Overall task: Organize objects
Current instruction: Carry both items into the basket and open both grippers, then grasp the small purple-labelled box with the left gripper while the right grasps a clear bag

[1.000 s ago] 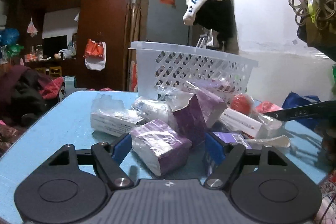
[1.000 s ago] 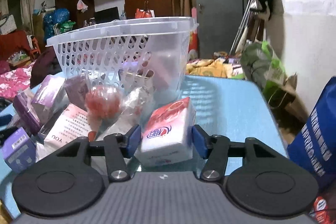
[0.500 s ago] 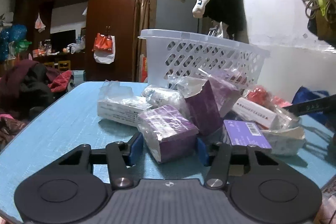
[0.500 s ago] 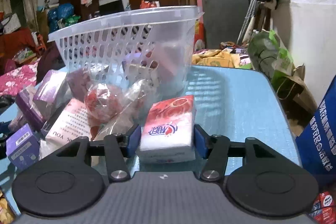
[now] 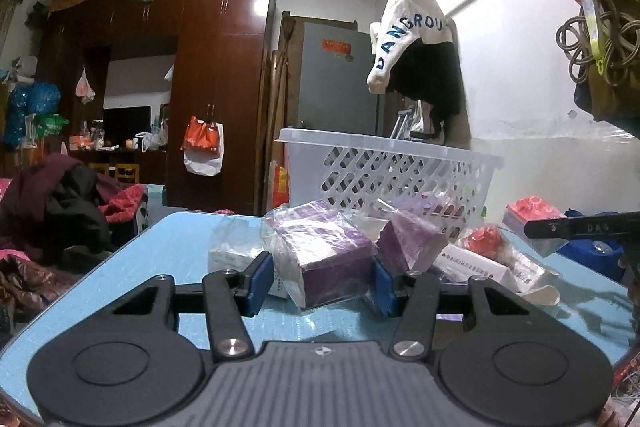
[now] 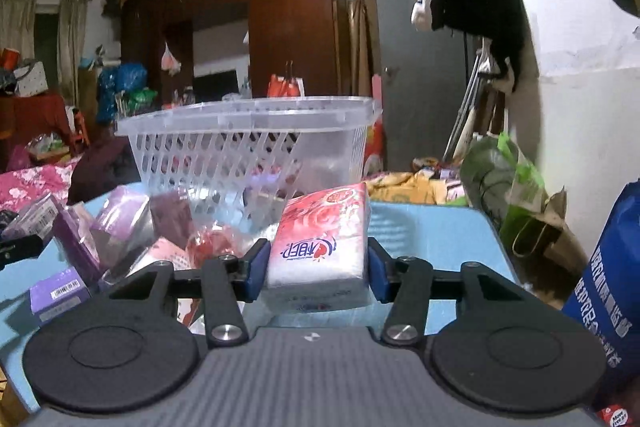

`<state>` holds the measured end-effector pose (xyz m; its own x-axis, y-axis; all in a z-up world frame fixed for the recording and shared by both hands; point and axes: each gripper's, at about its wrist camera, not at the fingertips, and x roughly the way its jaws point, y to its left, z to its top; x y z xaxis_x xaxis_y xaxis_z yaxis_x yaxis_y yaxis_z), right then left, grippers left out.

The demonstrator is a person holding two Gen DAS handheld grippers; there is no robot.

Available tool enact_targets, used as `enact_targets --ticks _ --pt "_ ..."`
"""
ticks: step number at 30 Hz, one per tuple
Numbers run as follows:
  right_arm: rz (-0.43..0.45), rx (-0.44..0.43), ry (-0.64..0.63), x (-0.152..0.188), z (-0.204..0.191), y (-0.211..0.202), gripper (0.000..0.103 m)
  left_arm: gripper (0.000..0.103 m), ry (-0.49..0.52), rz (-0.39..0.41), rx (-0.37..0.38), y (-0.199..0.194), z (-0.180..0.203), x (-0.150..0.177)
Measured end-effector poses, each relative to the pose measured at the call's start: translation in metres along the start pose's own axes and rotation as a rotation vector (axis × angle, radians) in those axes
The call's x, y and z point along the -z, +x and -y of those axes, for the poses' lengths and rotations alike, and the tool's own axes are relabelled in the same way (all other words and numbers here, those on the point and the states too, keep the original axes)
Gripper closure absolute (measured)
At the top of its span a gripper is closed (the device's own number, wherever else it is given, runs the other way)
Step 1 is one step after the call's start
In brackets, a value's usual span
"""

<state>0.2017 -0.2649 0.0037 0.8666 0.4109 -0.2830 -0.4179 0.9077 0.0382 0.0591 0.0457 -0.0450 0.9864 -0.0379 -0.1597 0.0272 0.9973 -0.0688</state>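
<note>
My left gripper (image 5: 320,281) is shut on a purple box wrapped in plastic (image 5: 324,255) and holds it above the blue table (image 5: 160,251). My right gripper (image 6: 316,273) is shut on a red-and-white tissue pack (image 6: 320,247), lifted off the table. The white plastic basket (image 5: 392,167) stands behind the pile; it also shows in the right wrist view (image 6: 248,147). The right gripper's tissue pack shows at the right of the left wrist view (image 5: 528,215).
Several items lie in a pile before the basket: a second purple box (image 5: 412,239), a white box (image 5: 472,263), a red wrapped ball (image 6: 212,243), a small purple box (image 6: 60,293). A blue bag (image 6: 612,279) stands at the table's right edge.
Both grippers have closed on their items and lifted them: the left with the purple box, the right with the tissue pack. Both views have tilted up.
</note>
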Motion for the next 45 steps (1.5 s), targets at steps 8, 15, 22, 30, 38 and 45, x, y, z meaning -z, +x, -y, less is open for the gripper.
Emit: enact_targets --ticks 8,15,22,30,38,45 --pt "0.133 0.007 0.018 -0.004 0.002 -0.022 0.049 0.047 -0.004 0.068 0.041 -0.009 -0.002 -0.019" --pt "0.189 -0.070 -0.062 -0.096 -0.013 -0.007 0.049 0.047 0.106 0.161 0.160 0.042 0.017 -0.135" --pt "0.066 -0.108 -0.130 -0.156 -0.022 0.069 0.049 0.048 0.089 -0.024 0.160 0.141 0.033 -0.170" --pt "-0.003 -0.126 -0.150 -0.144 -0.021 0.096 0.020 0.016 0.091 -0.124 0.135 0.166 0.030 -0.156" --pt "0.012 -0.133 -0.098 -0.077 -0.010 0.022 0.000 0.016 0.023 -0.061 0.168 0.073 0.011 -0.103" --pt "-0.128 -0.184 -0.014 0.001 -0.011 -0.005 0.009 0.016 0.057 -0.060 0.176 -0.012 0.030 -0.018"
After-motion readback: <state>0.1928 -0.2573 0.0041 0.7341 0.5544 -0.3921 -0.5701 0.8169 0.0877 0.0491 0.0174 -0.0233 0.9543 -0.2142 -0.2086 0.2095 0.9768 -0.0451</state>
